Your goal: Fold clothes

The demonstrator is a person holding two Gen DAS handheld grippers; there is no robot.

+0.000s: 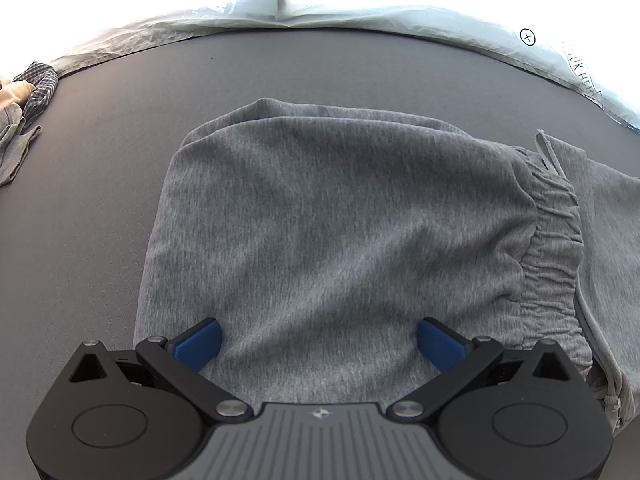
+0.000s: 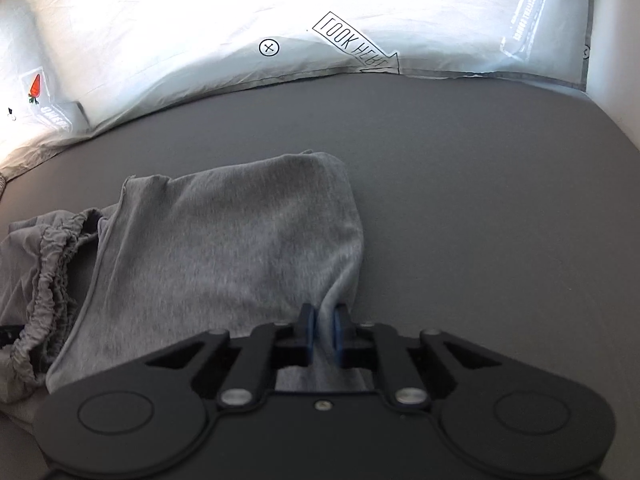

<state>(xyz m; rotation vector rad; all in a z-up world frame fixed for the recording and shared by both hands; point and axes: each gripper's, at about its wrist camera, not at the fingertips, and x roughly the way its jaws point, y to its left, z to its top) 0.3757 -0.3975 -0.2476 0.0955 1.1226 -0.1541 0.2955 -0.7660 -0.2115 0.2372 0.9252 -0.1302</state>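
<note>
A dark grey surface (image 1: 100, 240) carries the work, bordered at its far edge by a white printed sheet (image 2: 200, 40). A grey garment (image 1: 340, 220), with an elastic waistband (image 1: 556, 240), lies partly folded on the surface. A pile of other clothes (image 1: 24, 120) sits at the surface's left edge, well apart. The left gripper (image 1: 319, 344) hovers over the garment, jaws wide, nothing between them. The right gripper (image 2: 323, 334) pinches a fold at the garment's edge, jaws narrow.

You're running black left gripper (image 1: 319, 344) and right gripper (image 2: 323, 334): blue pads (image 1: 199, 343), silver pivot screws (image 2: 236, 396), ribbed grey housing (image 1: 316, 440).
</note>
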